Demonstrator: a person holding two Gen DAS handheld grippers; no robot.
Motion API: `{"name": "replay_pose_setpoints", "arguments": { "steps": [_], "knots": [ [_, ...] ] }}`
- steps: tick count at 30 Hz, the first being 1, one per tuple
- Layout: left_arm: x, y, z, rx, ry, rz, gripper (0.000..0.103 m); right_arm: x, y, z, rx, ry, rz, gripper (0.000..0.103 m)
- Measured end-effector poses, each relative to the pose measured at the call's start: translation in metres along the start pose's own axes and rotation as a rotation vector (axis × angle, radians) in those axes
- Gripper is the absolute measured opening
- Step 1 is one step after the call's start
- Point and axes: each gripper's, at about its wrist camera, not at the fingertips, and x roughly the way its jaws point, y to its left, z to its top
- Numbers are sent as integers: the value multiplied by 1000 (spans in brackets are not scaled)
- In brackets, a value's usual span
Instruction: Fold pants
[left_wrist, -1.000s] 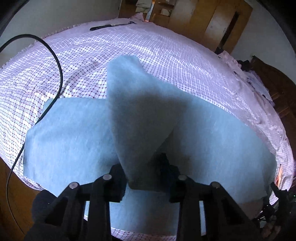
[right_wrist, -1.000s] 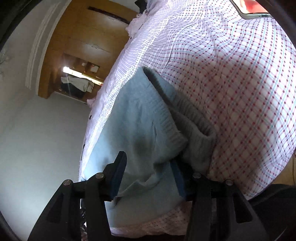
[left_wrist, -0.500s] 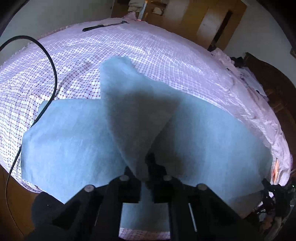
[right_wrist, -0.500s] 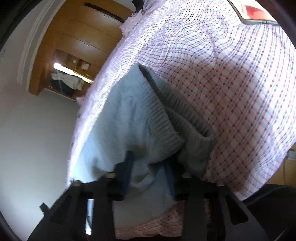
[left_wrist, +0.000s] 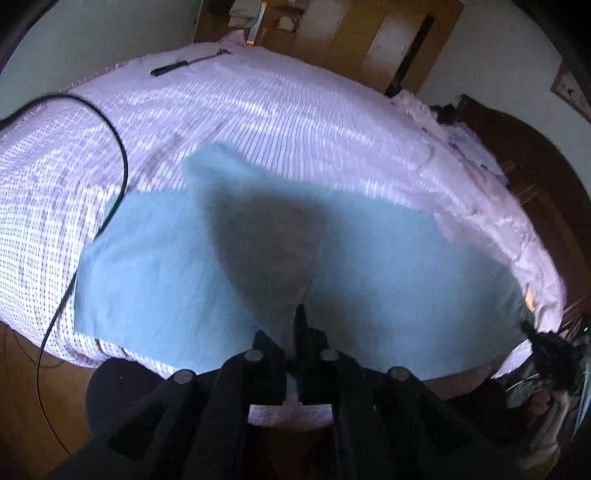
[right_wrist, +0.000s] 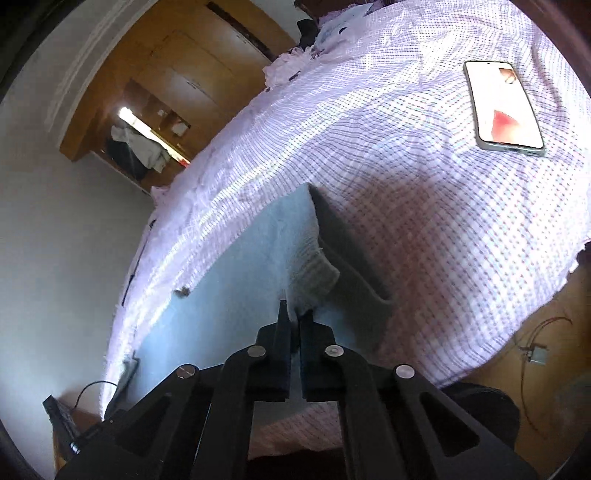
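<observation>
Light blue pants (left_wrist: 155, 266) lie spread across a bed covered in a pink checked sheet (left_wrist: 277, 110). My left gripper (left_wrist: 293, 332) is shut on a pinched-up fold of the pants, which rises as a shaded peak toward the far side. In the right wrist view the same pants (right_wrist: 229, 291) show their ribbed waistband (right_wrist: 317, 273); my right gripper (right_wrist: 293, 325) is shut on the cloth just below that waistband, lifting it off the sheet (right_wrist: 443, 240).
A black cable (left_wrist: 122, 158) runs over the sheet and the pants' left end. A long dark tool (left_wrist: 184, 64) lies at the far edge. A phone (right_wrist: 504, 109) rests on the sheet at the right. Wooden wardrobes (right_wrist: 177, 74) stand behind, and clothes pile (left_wrist: 461, 136) at the bed's right.
Both grippers went from open around the cloth to shut on it, then rose, pulling the pinched pants up from the sheet. More of the bed and the phone came into view.
</observation>
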Motion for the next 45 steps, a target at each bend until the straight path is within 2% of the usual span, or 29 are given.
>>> {"name": "replay_pose_setpoints", "arguments": {
  "steps": [5, 7, 12, 15, 17, 18, 21, 24, 31, 37, 39, 45],
  "knots": [
    [18, -6, -10, 60, 23, 58, 3, 20, -10, -2, 6, 43, -53, 0],
    [22, -9, -12, 90, 31, 88, 10, 25, -15, -2, -11, 54, -83, 0],
    [27, -11, -14, 123, 44, 167, 21, 33, -23, -10, -51, 85, -169, 0],
    [17, 1, -14, 86, 30, 187, 22, 32, -18, -11, -80, 86, -196, 1],
    [4, 13, -11, 39, 4, 197, 30, 32, -10, -10, -95, 87, -210, 4],
    [-3, 19, -10, 17, -10, 197, 34, 27, -10, -10, -100, 84, -226, 7],
    [-25, 31, -6, -27, -58, 192, 36, 14, -7, -10, -107, 61, -289, 16],
    [-44, 39, 4, -46, -101, 213, 36, 3, 7, -11, -145, 45, -278, 17],
    [-99, 61, 13, -19, -227, 376, 36, -8, 47, -19, -263, 13, -223, 20],
    [-113, 95, 14, -82, -235, 521, 36, 13, 65, -32, -298, 66, -192, 20],
    [-114, 102, 13, -91, -235, 505, 36, 16, 66, -36, -304, 71, -191, 20],
    [-92, 96, 12, -123, -217, 363, 37, 26, 67, -52, -307, 104, -178, 20]
  ]
}}
